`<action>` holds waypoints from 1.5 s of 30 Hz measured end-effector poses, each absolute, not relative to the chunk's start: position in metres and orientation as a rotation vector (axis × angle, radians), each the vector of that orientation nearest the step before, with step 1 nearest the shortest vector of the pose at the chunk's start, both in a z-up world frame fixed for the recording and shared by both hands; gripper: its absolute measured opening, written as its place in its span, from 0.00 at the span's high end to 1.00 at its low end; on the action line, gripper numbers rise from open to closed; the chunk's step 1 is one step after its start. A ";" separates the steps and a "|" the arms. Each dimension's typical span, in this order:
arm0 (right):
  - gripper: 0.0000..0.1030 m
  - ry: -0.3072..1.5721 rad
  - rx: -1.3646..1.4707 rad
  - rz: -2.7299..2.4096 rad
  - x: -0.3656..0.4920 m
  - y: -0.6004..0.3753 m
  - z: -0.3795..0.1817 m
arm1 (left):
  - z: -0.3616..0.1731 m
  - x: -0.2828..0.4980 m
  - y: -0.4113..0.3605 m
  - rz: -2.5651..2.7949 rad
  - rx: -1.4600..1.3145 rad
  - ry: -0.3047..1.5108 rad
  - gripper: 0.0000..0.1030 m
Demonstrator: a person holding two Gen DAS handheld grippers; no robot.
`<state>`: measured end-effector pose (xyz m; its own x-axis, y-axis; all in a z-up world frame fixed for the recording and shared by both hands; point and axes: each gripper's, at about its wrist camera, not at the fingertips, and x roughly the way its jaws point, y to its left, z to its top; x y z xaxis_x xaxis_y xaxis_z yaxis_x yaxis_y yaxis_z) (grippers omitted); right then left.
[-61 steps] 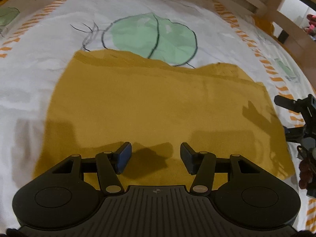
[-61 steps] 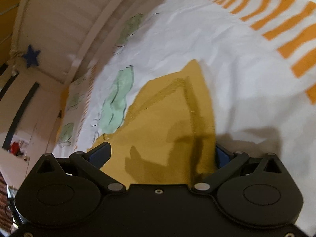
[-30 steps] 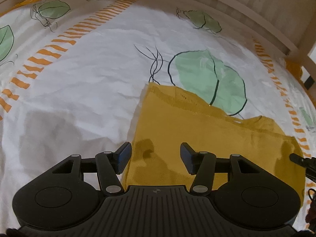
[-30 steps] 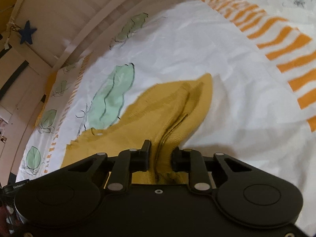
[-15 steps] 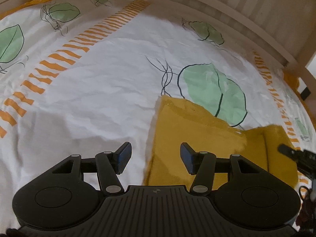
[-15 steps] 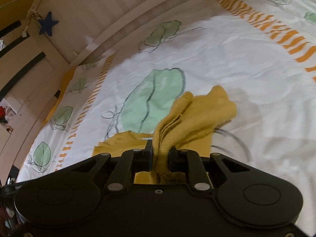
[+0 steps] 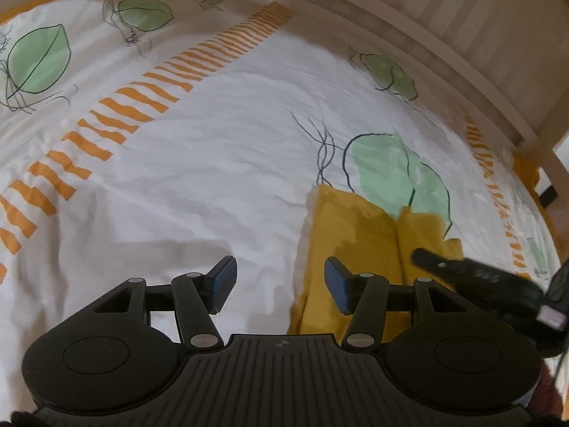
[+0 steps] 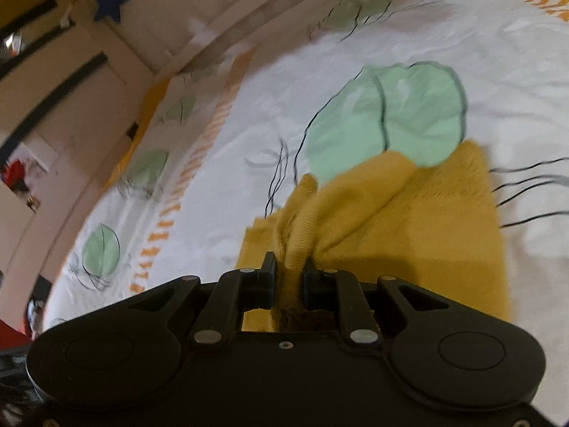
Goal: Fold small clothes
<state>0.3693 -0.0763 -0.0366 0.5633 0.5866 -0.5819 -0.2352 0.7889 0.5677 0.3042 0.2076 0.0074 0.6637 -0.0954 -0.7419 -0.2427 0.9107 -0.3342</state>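
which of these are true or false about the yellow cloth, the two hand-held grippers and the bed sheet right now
1. The right hand-held gripper is clamped on a bunched edge of the yellow cloth. True.
2. The left hand-held gripper is also gripping the cloth. False: its jaws stand open with nothing between them, over the bed sheet beside the cloth's edge.
3. The cloth lies partly over a green leaf print. True.
4. The sheet is plain white. False: it carries green leaves and orange stripes.
5. The cloth is spread fully flat. False: the side held by the right gripper is lifted over the rest.
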 end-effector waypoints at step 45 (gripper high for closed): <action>0.48 0.516 -0.540 0.727 0.207 -0.009 -0.053 | -0.026 0.336 0.165 -0.068 -0.444 0.919 0.49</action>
